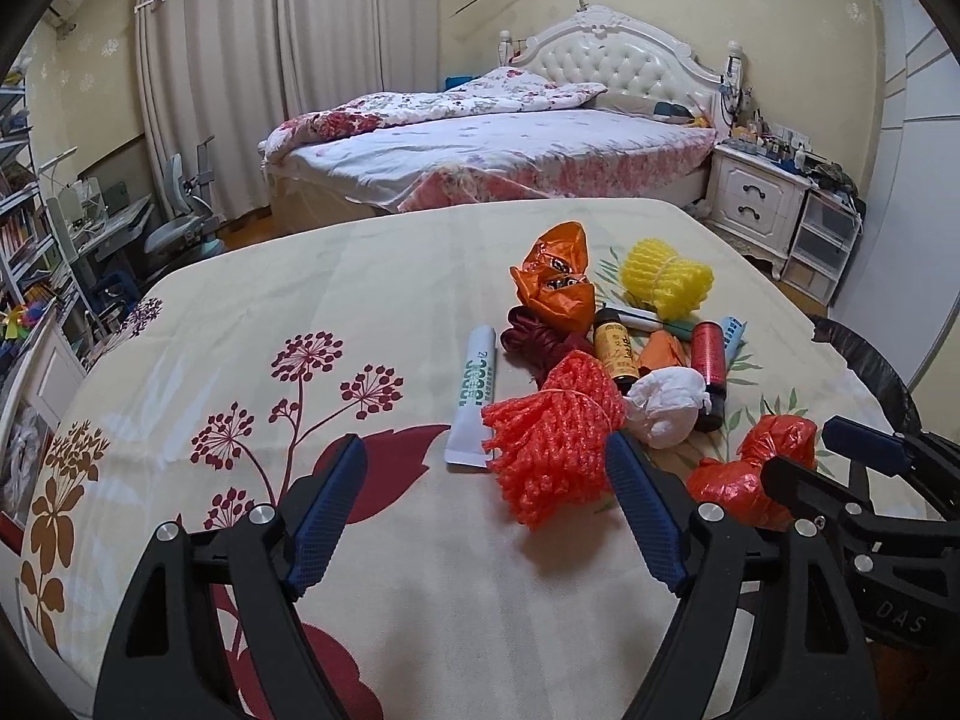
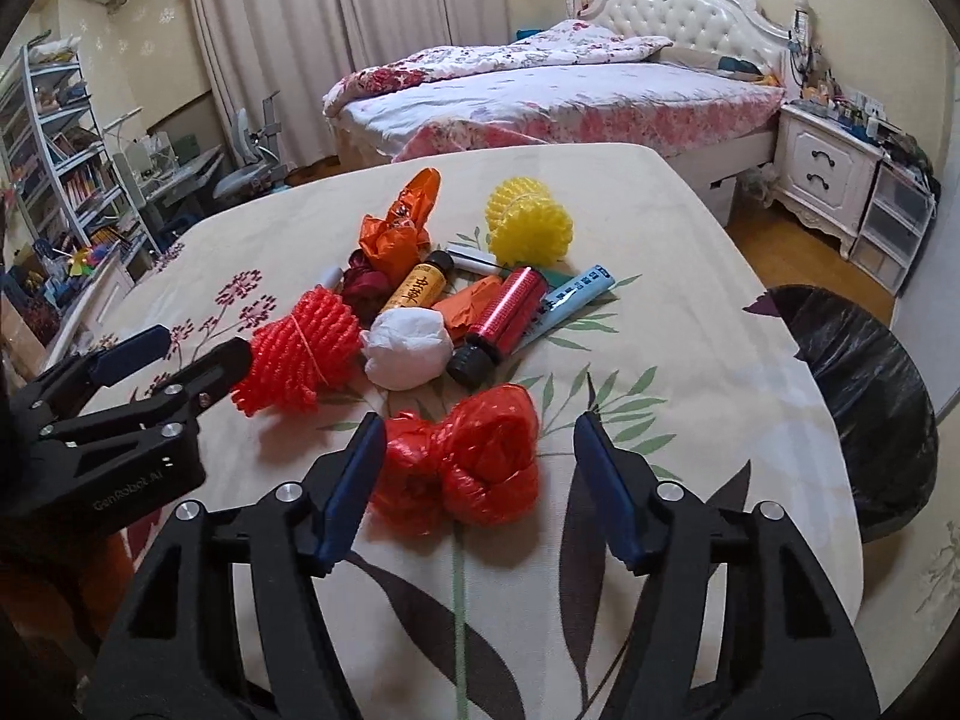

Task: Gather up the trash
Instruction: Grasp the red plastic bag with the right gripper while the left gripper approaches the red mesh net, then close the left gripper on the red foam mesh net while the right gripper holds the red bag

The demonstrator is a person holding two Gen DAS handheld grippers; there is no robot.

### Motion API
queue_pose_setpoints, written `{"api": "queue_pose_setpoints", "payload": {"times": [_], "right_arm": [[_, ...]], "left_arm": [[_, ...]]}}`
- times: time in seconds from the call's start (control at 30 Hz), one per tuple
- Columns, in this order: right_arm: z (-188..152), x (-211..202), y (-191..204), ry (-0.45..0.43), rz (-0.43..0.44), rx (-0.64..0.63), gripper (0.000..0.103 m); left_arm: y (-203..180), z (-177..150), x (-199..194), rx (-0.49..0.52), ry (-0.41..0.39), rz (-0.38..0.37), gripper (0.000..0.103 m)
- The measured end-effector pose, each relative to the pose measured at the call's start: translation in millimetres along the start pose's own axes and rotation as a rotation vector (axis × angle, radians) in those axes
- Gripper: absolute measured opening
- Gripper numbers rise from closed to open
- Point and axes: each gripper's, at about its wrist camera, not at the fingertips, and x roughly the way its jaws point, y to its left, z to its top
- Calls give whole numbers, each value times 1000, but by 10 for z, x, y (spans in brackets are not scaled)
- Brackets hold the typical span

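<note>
Two tongs were over a tabletop point(image 2: 690, 276) covered with a flowered cloth. The left tongs point(image 1: 486, 498) stood wide open and held nothing; the right tongs point(image 2: 474, 474) were also wide open, gripping nothing.

Trash lay in one loose heap ahead of both. Count:
- Two foam nets: one red net point(image 1: 552, 450) just ahead of the left tongs, close to their right finger; one yellow net point(image 2: 528, 222) at the far edge of the heap.
- Two knotted plastic bags: a red bag point(image 2: 468, 462) between the right tongs' fingers, near the left one, with no clear contact; an orange bag point(image 1: 558, 276) at the far side.
- Two small bottles: one yellow-labelled bottle point(image 2: 420, 288), one red bottle point(image 2: 504, 318), both on their sides mid-heap.
- Two tubes: a white tube point(image 1: 474, 396) left of the red net, a blue tube point(image 2: 576, 294) beyond the red bottle.
- One white paper ball point(image 2: 408, 348) between the red net and the red bottle.
- One dark red bundle point(image 1: 534, 342) under the orange bag.

One black-lined bin point(image 2: 864, 408) stood right of the right tongs, past the tabletop's edge.
</note>
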Motion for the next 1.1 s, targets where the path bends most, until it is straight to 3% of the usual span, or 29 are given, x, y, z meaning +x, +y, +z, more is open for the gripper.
{"api": "queue_pose_setpoints", "payload": {"times": [0.2,0.37,0.5,0.73,1.1], "right_arm": [[-43,166,163,21,-17,-72,72],[-75,276,190,40,-47,-88,72],[-73,256,186,36,-66,-98,67],[-35,70,-16,2,-128,-76,67],[20,0,-372,-27,-182,-9,67]], "left_arm": [[122,-54,8,-16,8,50,79],[272,-109,38,-44,23,74,79],[234,-107,33,-48,20,39,79],[1,-57,70,-2,4,-23,80],[-165,38,39,-15,19,-94,82]]}}
